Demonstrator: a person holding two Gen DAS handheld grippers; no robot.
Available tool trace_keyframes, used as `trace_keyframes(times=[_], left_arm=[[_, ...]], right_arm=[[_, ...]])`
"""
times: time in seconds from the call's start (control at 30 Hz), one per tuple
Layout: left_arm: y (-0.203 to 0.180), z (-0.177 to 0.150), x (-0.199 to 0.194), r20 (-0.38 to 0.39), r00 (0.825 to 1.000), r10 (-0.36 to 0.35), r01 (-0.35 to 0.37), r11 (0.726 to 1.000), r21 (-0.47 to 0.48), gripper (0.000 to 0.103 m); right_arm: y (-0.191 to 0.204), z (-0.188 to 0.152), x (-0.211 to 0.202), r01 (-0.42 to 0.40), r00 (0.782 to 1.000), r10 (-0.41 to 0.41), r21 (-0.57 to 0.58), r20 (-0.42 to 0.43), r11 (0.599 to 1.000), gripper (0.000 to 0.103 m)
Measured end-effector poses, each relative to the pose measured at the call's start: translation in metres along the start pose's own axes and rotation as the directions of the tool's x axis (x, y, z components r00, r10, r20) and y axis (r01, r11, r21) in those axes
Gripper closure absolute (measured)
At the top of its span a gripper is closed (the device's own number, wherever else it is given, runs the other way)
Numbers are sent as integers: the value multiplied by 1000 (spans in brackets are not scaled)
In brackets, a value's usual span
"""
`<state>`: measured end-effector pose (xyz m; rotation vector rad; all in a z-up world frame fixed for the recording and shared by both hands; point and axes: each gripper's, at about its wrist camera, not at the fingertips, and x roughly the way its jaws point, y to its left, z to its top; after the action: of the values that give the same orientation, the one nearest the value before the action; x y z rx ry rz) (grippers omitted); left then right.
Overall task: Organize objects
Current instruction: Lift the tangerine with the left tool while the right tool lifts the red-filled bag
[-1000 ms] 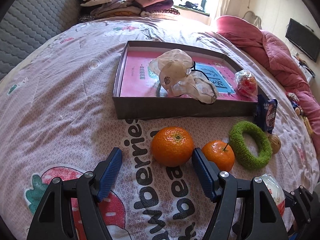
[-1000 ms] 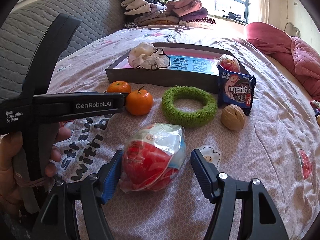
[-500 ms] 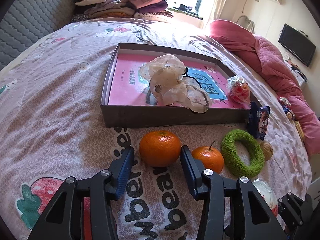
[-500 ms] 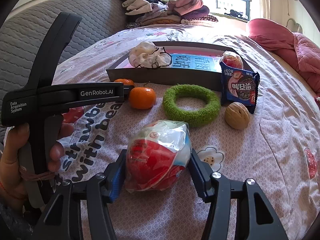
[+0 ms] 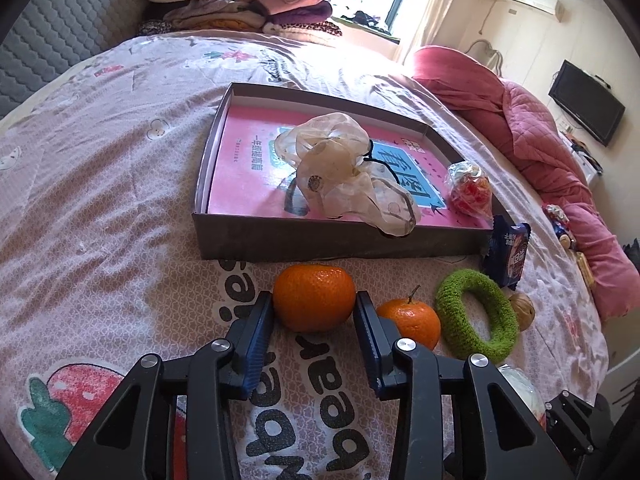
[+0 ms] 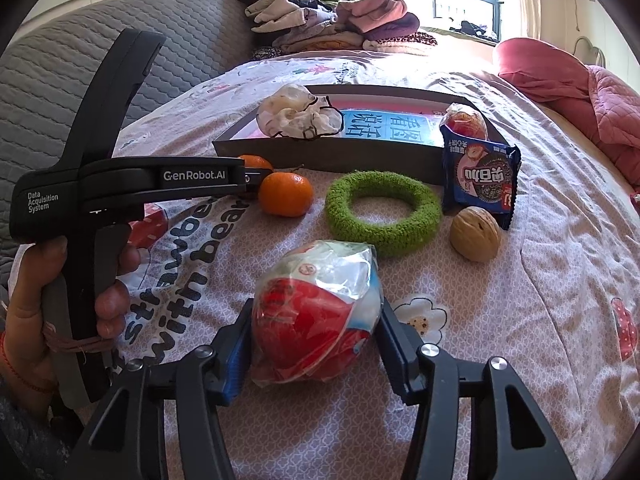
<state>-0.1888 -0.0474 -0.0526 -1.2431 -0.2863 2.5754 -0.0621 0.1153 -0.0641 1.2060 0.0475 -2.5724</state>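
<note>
We saw both claws close in on their targets within the last second. The left claw (image 5: pixel 314 306) had just been closing, from wide open beside the larger tangerine (image 5: pixel 314 297) to a narrow span with the fruit between its blue pads, which pressed on either side of it. The tangerine sat on the bedspread (image 5: pixel 100 208) just in front of the near wall of the shallow box (image 5: pixel 332 242).

The right claw (image 6: pixel 316 330) had likewise just been closing, and its pads pressed on the plastic-wrapped red and white egg-shaped toy (image 6: pixel 316 314), crinkling the wrapper against them. That toy lay on the bedspread well in front of the box, nearer to us than the green ring (image 6: pixel 382 210).

We judged that both grasps were made, and that the step left was to lift each item and carry it over the box wall.

The smaller tangerine (image 5: pixel 410 322) lay just right of the held one, touching or nearly touching the right finger of the left claw, so we thought a careless lift might nudge it. Further right of the box's near wall lay the green ring, a walnut (image 6: pixel 475 233) and a blue biscuit packet (image 6: pixel 480 176) leaning at the box corner. Inside the box lay a crumpled gauzy cloth (image 5: pixel 344 168) and another wrapped red sweet (image 5: pixel 469 190).
</note>
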Motion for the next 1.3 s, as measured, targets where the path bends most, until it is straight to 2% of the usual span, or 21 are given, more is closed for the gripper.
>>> trace_keyframes(times=[0.5,0.93,1.3], left_arm=[[11,-3,-20,30,1000,9,-8,999,-32,62],[1,-26,-51,63,998,11,-8,999,-53,62],[-21,-45,-71,83,996,20,-18,1000,-24,62]], right_arm=[[-3,3,-13,-8,999,8,3,42,1000,48],[-5,6,-31,-20,996,19,9,86,1000,48],[-9,9,-53,-27,990,25,8,139,1000,48]])
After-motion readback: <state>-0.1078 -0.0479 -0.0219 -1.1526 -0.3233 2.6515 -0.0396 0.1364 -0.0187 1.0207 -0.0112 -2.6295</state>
